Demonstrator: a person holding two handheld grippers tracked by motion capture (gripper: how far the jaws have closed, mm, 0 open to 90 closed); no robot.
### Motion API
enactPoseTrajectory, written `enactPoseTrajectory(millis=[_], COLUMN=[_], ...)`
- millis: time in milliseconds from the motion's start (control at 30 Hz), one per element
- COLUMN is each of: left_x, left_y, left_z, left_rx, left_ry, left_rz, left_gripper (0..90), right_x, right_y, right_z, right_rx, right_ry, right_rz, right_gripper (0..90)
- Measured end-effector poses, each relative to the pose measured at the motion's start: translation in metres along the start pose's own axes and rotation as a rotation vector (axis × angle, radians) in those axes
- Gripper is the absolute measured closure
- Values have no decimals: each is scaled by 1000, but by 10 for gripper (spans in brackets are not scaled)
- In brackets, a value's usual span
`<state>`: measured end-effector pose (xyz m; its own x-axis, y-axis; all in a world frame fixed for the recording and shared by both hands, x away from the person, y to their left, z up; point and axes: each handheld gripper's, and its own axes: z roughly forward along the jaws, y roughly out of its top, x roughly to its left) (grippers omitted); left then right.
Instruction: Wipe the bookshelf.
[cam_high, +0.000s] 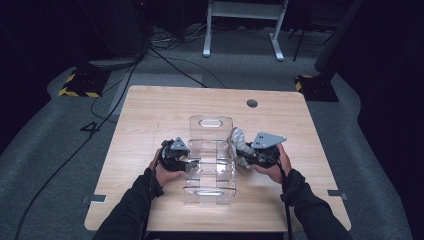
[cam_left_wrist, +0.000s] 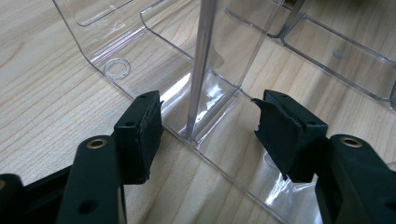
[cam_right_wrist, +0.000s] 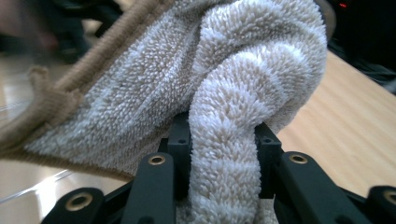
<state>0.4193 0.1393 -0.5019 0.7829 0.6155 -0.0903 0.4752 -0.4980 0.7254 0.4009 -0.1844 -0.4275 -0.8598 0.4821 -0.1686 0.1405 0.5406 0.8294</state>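
Your right claw (cam_right_wrist: 223, 154) is clamped on a fold of the towel (cam_right_wrist: 187, 93); the fold runs straight up between the pads, and the rest bunches above and to the left of the jaws. From above, the towel (cam_high: 236, 140) hangs just beside the right wall of the clear rack (cam_high: 211, 160). Your left claw (cam_left_wrist: 208, 133) stands open, jaws astride the rack's (cam_left_wrist: 205, 84) corner edge, pads apart from it, on the table (cam_high: 150, 115).
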Motion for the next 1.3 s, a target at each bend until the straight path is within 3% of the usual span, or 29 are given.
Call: enactPoseTrajectory(millis=[67,100,133,167,300,533,600,767,800,833,867,967,1067,1133,1167,1233,1300], left_x=[0,0,0,0,0,0,0,1,1,1,1,3,7,6,6,5,1], left_y=[0,0,0,0,0,0,0,0,0,0,0,-4,-8,-11,-13,-16,-23], left_z=[0,0,0,0,0,0,0,0,0,-1,-1,-5,-11,-14,-17,-25,-31], left_rx=[0,0,-1,-1,-3,-2,-3,2,2,4,4,-1,-7,8,17,43,55], left_ry=[-2,-2,-4,-4,-5,-5,-5,-15,-15,-7,-7,59,76,90,93,92,120], left_rz=[-3,-3,-4,-4,-13,-9,-9,1,1,-8,-8,-28,-38,-14,-19,-16,1], left_gripper=[400,399,399,400,401,401,401,400,399,390,360,310,292,273,272,261,263], right_x=[14,14,31,31,62,77,74,46,46,32,32,17,6,0,-4,-10,-18], right_y=[-4,-4,-9,-9,-13,-15,-15,-13,-13,-10,-10,-5,-1,1,1,2,2], right_z=[-11,-11,-24,-24,-43,-55,-52,-35,-35,-28,-28,-21,-17,-13,-10,-5,-1], right_rx=[-10,-10,-21,-21,-37,-43,-41,-28,-28,-27,-27,-49,-47,-34,-30,-25,-32], right_ry=[39,39,82,82,153,177,164,85,85,50,50,11,-26,-52,-63,-97,-98], right_rz=[-21,-21,-46,-46,-83,-103,-96,-51,-51,-25,-25,21,35,31,49,40,76], right_gripper=[683,683,682,682,681,680,679,680,680,680,680,680,680,679,678,676,675])
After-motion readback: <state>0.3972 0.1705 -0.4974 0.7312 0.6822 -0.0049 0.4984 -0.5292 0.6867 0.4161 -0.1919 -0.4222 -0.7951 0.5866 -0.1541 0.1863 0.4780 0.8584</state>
